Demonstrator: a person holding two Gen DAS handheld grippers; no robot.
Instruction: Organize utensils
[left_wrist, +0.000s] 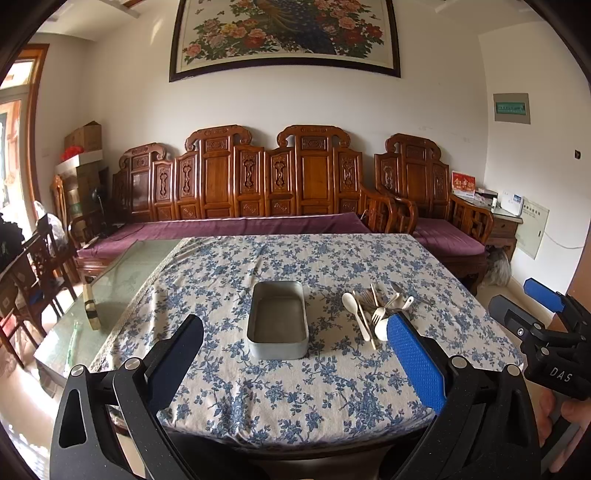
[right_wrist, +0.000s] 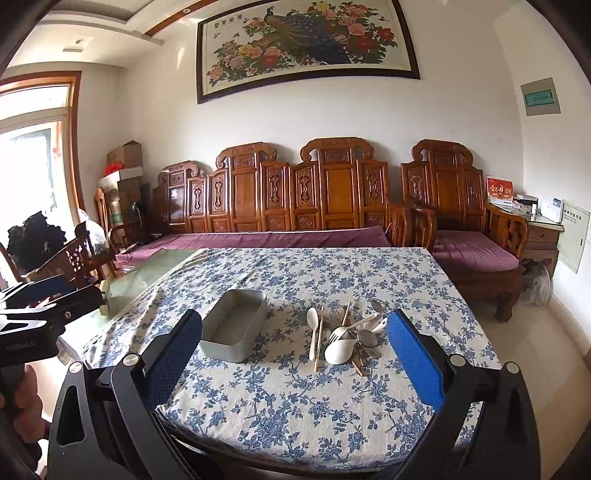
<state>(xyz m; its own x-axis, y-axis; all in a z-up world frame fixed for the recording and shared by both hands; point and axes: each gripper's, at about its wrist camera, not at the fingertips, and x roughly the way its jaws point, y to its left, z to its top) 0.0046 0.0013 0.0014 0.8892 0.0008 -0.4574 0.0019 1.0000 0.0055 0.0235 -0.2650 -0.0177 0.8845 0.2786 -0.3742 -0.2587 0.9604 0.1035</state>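
An empty grey metal tin (left_wrist: 277, 319) sits on the blue floral tablecloth (left_wrist: 295, 398); it also shows in the right wrist view (right_wrist: 234, 325). To its right lies a heap of utensils (left_wrist: 376, 308): cream plastic spoons, forks, metal spoons and chopsticks, seen also in the right wrist view (right_wrist: 345, 334). My left gripper (left_wrist: 295, 341) is open and empty, held above the table's near edge before the tin. My right gripper (right_wrist: 293, 338) is open and empty, before the heap. It shows at the right of the left wrist view (left_wrist: 524, 308).
The cloth covers a table (right_wrist: 147, 273) whose glass top is bare at the left. A carved wooden sofa (left_wrist: 258, 192) with purple cushions stands behind it. Wooden chairs (left_wrist: 40, 273) stand at the left, a side cabinet (right_wrist: 543, 232) at the right.
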